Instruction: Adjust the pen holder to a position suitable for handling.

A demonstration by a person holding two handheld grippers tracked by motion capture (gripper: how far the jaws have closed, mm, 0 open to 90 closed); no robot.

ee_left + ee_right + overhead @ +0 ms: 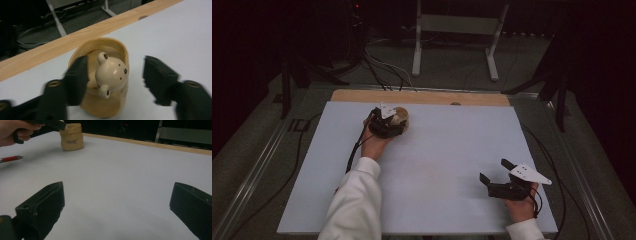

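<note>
- Now your left claw (113,80) straddles the tan bear cup (102,75); one jaw overlaps its rim, the other stands apart, half-open
- Your right claw (117,207) gapes wide over bare desk (120,170); cup far ahead

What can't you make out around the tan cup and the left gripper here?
- High view: the tan cup is mostly covered by the left gripper.
- Left gripper view: the left gripper's fingers are blurred, so contact with the cup is unclear; its base is cut off.
- Right gripper view: the cup's lettering is too small; the red pen is cut by the edge.
</note>
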